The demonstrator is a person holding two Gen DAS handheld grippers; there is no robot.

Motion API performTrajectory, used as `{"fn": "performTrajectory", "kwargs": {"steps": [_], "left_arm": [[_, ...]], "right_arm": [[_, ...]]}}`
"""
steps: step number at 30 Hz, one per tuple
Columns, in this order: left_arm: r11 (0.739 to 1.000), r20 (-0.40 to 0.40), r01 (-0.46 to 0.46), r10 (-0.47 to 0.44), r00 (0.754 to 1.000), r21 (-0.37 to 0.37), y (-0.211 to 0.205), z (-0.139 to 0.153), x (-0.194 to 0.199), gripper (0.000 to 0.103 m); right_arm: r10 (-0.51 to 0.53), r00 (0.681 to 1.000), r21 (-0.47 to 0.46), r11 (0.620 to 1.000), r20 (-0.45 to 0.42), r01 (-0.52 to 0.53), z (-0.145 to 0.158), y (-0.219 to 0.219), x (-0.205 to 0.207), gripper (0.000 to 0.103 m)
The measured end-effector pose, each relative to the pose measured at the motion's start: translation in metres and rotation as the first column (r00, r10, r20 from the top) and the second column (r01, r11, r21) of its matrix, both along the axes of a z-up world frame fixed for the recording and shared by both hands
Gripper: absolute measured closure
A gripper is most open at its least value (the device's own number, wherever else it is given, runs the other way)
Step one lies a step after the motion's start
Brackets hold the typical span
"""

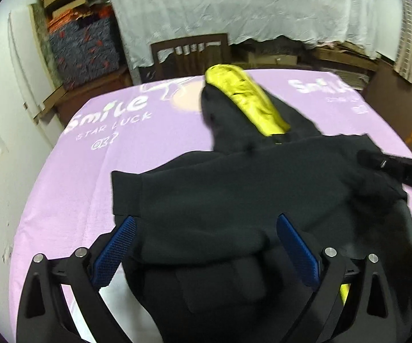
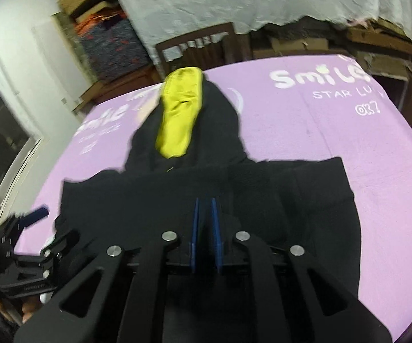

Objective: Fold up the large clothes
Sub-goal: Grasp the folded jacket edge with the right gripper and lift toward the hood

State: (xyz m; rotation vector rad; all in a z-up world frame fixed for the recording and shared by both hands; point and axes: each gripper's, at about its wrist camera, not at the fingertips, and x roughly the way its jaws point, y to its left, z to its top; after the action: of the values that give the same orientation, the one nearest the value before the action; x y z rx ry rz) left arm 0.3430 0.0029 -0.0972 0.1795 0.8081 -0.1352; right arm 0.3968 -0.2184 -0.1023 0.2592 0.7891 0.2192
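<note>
I'm holding my left gripper wide open over the black hoodie, nothing gripped. My right gripper is sitting nearly closed; whether it's pinching fabric, I can't tell. The hoodie is lying just ahead on the purple sheet.

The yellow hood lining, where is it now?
In both wrist views the yellow hood lining lies at the far end of the black hoodie, on the purple sheet, near the wooden chair.
</note>
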Motion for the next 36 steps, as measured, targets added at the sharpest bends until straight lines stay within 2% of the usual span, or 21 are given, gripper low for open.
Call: {"fn": "performTrajectory", "kwargs": {"steps": [5,9,11,15,18,19,20,22,25,29,34,36], "left_arm": [[0.999,-0.057,0.006,-0.003,0.998,0.048,-0.010,-0.024,-0.005,0.004],[0.999,-0.102,-0.008,0.013,0.995,0.049,-0.002,-0.045,-0.001,0.003],[0.999,-0.107,-0.007,0.011,0.994,0.036,0.000,-0.044,0.000,0.003],[1.000,-0.103,-0.007,0.007,0.995,0.008,0.007,-0.035,0.002,0.003],[0.999,-0.099,-0.019,0.015,0.995,-0.043,0.017,-0.027,0.011,0.003],[0.997,-0.100,-0.024,0.017,0.995,-0.067,0.021,-0.027,0.016,0.003],[0.996,-0.098,-0.024,0.016,0.995,-0.081,0.022,-0.027,0.017,0.003],[0.996,-0.076,-0.019,0.012,0.997,-0.089,0.022,-0.031,0.021,0.003],[0.998,-0.072,-0.007,0.002,0.997,-0.063,0.016,-0.038,0.022,0.003],[0.994,-0.060,0.007,-0.014,0.998,-0.111,0.020,-0.034,0.015,0.003],[0.970,0.025,0.013,-0.007,1.000,-0.244,0.037,-0.015,-0.004,0.003],[0.960,0.086,-0.013,0.038,0.996,-0.280,0.046,-0.005,-0.013,0.003]], "right_arm": [[0.029,0.999,-0.007,1.000,-0.037,-0.029,-0.011,0.005,-0.031,0.091],[0.006,0.992,-0.017,1.000,-0.126,-0.009,-0.041,-0.004,-0.037,0.090],[0.023,0.993,0.015,1.000,-0.115,-0.021,-0.044,-0.009,-0.039,0.091],[0.029,0.985,0.045,0.999,-0.168,-0.022,-0.034,-0.013,-0.030,0.089],[0.030,0.994,0.030,0.999,-0.105,-0.027,-0.009,-0.013,-0.019,0.070],[0.025,0.996,0.026,0.999,-0.086,-0.023,-0.001,-0.014,-0.013,0.060],[0.013,0.998,0.030,0.999,-0.061,-0.012,0.009,-0.015,-0.004,0.050],[-0.009,1.000,0.059,0.998,-0.025,0.011,0.028,-0.016,0.023,0.041],[-0.017,0.999,0.076,0.997,-0.033,0.020,0.041,-0.014,0.076,0.036],[-0.067,0.996,0.003,0.998,-0.052,0.067,0.035,-0.002,0.167,0.035],[-0.129,0.988,-0.035,0.991,-0.090,0.126,0.007,0.012,0.256,0.035],[-0.147,0.984,-0.066,0.988,-0.097,0.141,-0.003,0.019,0.286,0.035]]}}
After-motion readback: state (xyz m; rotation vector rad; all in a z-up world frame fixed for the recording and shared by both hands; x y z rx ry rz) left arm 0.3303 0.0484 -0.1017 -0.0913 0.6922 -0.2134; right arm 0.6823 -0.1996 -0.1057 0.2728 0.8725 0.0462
